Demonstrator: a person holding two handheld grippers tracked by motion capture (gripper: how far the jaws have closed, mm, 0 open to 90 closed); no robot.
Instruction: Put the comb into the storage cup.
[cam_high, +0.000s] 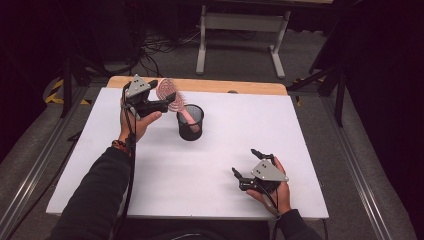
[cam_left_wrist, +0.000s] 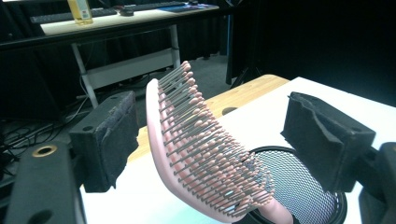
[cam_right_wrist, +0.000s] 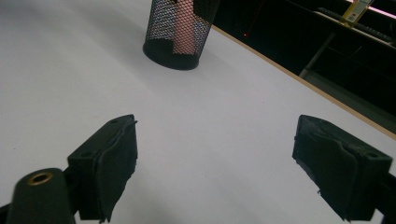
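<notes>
A pink hairbrush (cam_high: 168, 93) leans with its handle down inside a black mesh cup (cam_high: 190, 123) at the back left of the white tabletop (cam_high: 220, 150). My left gripper (cam_high: 161, 94) is open around the brush head. In the left gripper view the bristled head (cam_left_wrist: 201, 149) stands between the two pads, close to the left pad (cam_left_wrist: 112, 140) and well clear of the right one, with the cup rim (cam_left_wrist: 303, 186) below. My right gripper (cam_high: 244, 161) rests open and empty near the front right edge. Its view shows bare table between the jaws (cam_right_wrist: 215, 154) and the cup (cam_right_wrist: 180, 32) farther off.
A wooden strip (cam_high: 200, 85) runs along the table's far edge. Beyond it stand a white desk frame (cam_high: 240, 22) and cables on the floor. Metal rails flank the table on both sides. A person's forearms come in from the bottom.
</notes>
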